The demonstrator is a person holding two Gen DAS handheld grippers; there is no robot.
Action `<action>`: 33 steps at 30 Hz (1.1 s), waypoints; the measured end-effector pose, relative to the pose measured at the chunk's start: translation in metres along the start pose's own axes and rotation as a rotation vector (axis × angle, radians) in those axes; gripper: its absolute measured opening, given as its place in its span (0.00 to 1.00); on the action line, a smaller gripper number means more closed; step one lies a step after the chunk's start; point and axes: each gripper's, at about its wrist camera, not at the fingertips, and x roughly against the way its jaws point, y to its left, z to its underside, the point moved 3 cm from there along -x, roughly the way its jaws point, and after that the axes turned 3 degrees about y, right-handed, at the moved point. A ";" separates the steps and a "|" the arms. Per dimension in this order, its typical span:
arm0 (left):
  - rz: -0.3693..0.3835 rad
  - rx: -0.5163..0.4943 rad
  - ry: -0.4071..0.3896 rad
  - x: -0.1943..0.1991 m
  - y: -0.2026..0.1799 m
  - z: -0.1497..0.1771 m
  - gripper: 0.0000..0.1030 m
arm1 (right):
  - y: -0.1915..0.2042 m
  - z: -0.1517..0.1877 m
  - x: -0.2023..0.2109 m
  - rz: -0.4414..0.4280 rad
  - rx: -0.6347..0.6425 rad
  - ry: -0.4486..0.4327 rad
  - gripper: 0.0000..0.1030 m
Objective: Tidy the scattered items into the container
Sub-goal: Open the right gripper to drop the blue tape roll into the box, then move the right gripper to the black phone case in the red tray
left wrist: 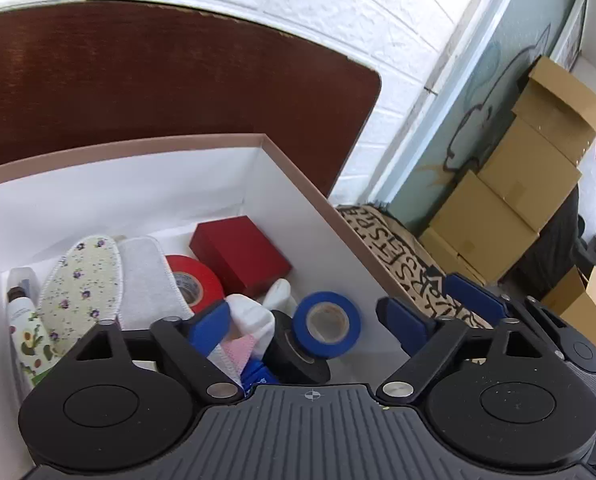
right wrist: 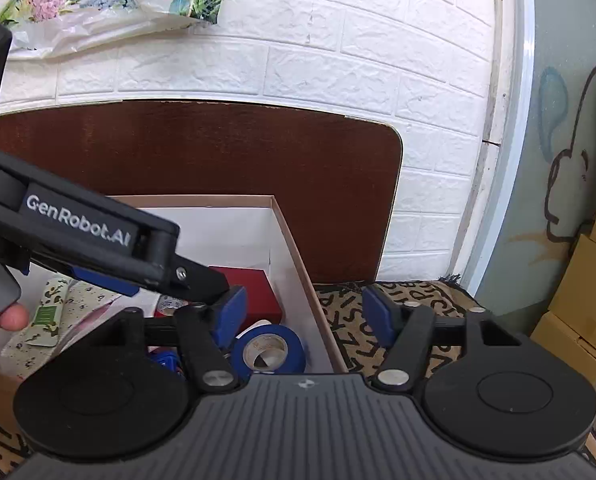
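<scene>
Inside the white box (left wrist: 298,216), blue tape (left wrist: 327,323) lies between the released left hand-held gripper (left wrist: 304,320).

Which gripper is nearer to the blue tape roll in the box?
Left. The left gripper hangs open right above the blue tape roll; the right gripper straddles the box wall beside it.

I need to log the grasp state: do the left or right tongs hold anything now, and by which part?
Nothing is held. The left tongs and the right tongs both stand open and empty over the box; the blue tape roll lies free inside.
</scene>
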 end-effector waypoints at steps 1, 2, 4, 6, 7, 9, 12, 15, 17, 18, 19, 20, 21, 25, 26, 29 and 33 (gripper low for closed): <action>-0.008 -0.014 -0.008 0.003 -0.001 0.001 0.92 | 0.000 0.001 0.003 0.011 -0.001 -0.003 0.78; -0.018 -0.029 -0.018 0.006 -0.002 0.002 0.94 | 0.001 0.001 0.006 0.023 -0.001 -0.007 0.83; -0.043 -0.055 -0.035 0.011 -0.004 0.005 0.97 | 0.001 0.003 0.010 0.035 -0.001 -0.016 0.89; -0.057 -0.061 -0.039 0.013 -0.004 0.008 0.98 | 0.002 0.005 0.011 0.035 -0.004 -0.011 0.91; -0.058 -0.058 -0.034 0.013 -0.004 0.009 0.98 | 0.002 0.005 0.011 0.035 -0.006 -0.005 0.92; -0.059 -0.047 -0.019 0.013 -0.003 0.012 0.98 | 0.002 0.006 0.012 0.035 -0.010 0.001 0.93; -0.073 -0.049 -0.016 0.017 -0.002 0.015 0.98 | 0.004 0.005 0.016 0.028 -0.014 0.000 0.95; -0.085 -0.073 -0.023 0.024 -0.004 0.018 0.98 | 0.005 0.004 0.021 0.016 -0.019 -0.002 0.97; -0.099 -0.088 -0.028 0.030 -0.004 0.021 0.99 | 0.007 0.003 0.024 0.006 -0.024 -0.002 0.98; -0.107 -0.095 -0.031 0.032 -0.004 0.022 0.99 | 0.008 0.003 0.025 0.000 -0.027 0.001 0.98; -0.113 -0.101 -0.033 0.035 -0.004 0.023 0.99 | 0.009 0.003 0.026 -0.006 -0.028 0.003 0.98; -0.118 -0.108 -0.034 0.038 -0.005 0.024 0.99 | 0.010 0.003 0.028 -0.011 -0.028 0.004 0.99; -0.122 -0.118 -0.032 0.041 -0.005 0.025 0.99 | 0.012 0.003 0.029 -0.016 -0.027 0.005 0.99; -0.145 -0.162 -0.046 0.057 -0.006 0.031 0.99 | 0.019 0.003 0.038 -0.040 -0.015 0.011 1.00; -0.150 -0.171 -0.051 0.061 -0.007 0.033 0.99 | 0.021 0.003 0.041 -0.045 -0.012 0.011 1.00; -0.167 -0.187 -0.059 0.074 -0.008 0.039 0.99 | 0.027 0.004 0.049 -0.056 -0.007 0.014 1.00; -0.183 -0.196 -0.051 0.090 -0.007 0.050 0.99 | 0.037 0.007 0.061 -0.072 0.005 0.028 1.00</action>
